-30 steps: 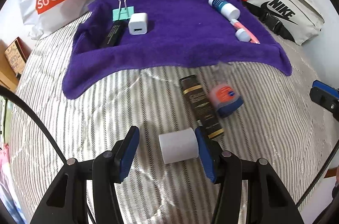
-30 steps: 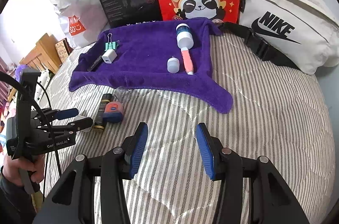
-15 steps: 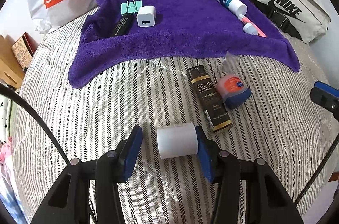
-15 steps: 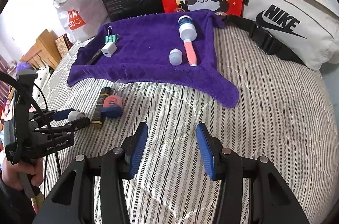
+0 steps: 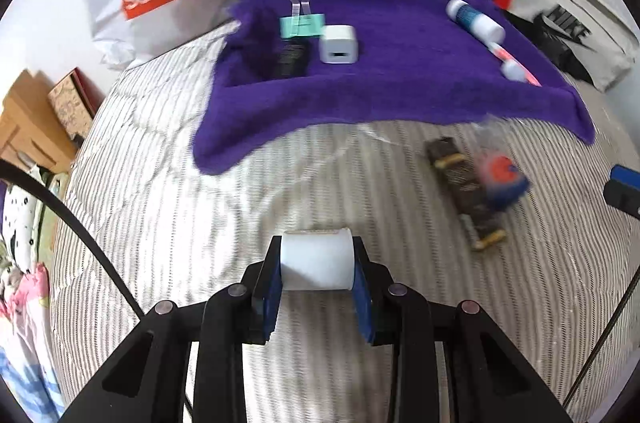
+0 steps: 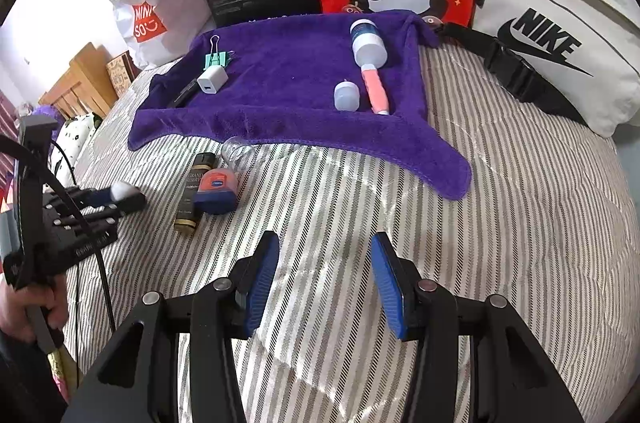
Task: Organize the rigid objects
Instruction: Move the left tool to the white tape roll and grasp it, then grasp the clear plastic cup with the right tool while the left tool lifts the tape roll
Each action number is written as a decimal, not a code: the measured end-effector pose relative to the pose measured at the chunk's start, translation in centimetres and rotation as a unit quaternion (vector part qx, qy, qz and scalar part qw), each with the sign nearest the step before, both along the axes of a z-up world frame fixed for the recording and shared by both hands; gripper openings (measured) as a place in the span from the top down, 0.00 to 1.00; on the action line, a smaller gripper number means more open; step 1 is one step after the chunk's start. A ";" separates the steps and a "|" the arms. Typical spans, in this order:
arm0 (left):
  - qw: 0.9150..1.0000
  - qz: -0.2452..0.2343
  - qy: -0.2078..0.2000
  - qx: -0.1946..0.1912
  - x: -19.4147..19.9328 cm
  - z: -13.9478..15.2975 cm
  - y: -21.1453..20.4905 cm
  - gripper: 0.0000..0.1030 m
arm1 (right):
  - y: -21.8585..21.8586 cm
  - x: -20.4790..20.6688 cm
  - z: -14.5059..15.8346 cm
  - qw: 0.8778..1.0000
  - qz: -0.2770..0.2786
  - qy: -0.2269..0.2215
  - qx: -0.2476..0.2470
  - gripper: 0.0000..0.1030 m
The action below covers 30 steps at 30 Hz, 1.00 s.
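Nearest, your left gripper (image 5: 317, 269) is clamped on a white cylinder (image 5: 317, 266), blue pads pressed against both flat ends, above the striped quilt (image 5: 160, 223). Your right gripper (image 6: 322, 283) stands spread wide with nothing between its fingers, over bare quilt. Further out on the quilt lie a dark gold-banded tube (image 6: 192, 193) and a small blue tin with an orange lid (image 6: 216, 189), touching each other, with a clear plastic piece (image 6: 237, 151) just behind them at the edge of the purple towel (image 6: 288, 87). On the towel: left, a white charger cube (image 6: 212, 79), a teal binder clip (image 6: 216, 57) and a black stick (image 5: 294, 57); right, a white-capped bottle (image 6: 366, 41), a pink tube (image 6: 374, 91) and a small white cap (image 6: 346, 95).
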<state>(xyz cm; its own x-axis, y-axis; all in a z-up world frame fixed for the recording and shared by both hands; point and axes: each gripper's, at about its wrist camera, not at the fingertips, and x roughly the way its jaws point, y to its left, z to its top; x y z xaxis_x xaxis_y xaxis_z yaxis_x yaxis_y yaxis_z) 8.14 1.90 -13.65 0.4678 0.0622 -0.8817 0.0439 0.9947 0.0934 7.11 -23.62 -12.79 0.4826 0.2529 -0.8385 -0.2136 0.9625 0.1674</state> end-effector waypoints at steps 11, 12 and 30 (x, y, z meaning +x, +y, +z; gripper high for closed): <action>0.997 0.000 -0.062 -0.042 -1.1 -0.5 2.2 0.71 | 3.4 0.8 0.1 0.999 0.031 -0.031 0.008 0.54; 0.997 -0.001 -0.067 -0.044 -1.3 -0.5 2.3 0.71 | 3.7 1.0 0.2 0.999 0.034 -0.032 0.010 0.54; 0.994 0.004 -0.093 -0.050 -1.9 -0.8 2.3 0.71 | 9.0 5.2 -1.9 0.998 0.058 -0.028 -0.016 0.55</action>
<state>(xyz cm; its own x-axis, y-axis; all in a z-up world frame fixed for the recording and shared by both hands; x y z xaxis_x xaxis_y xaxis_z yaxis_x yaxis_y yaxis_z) 6.21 4.16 -14.46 0.6232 -0.0162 -0.7819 0.0267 0.9996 0.0005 12.34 -14.64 -14.72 0.4988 0.2834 -0.8191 -0.3316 0.9355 0.1217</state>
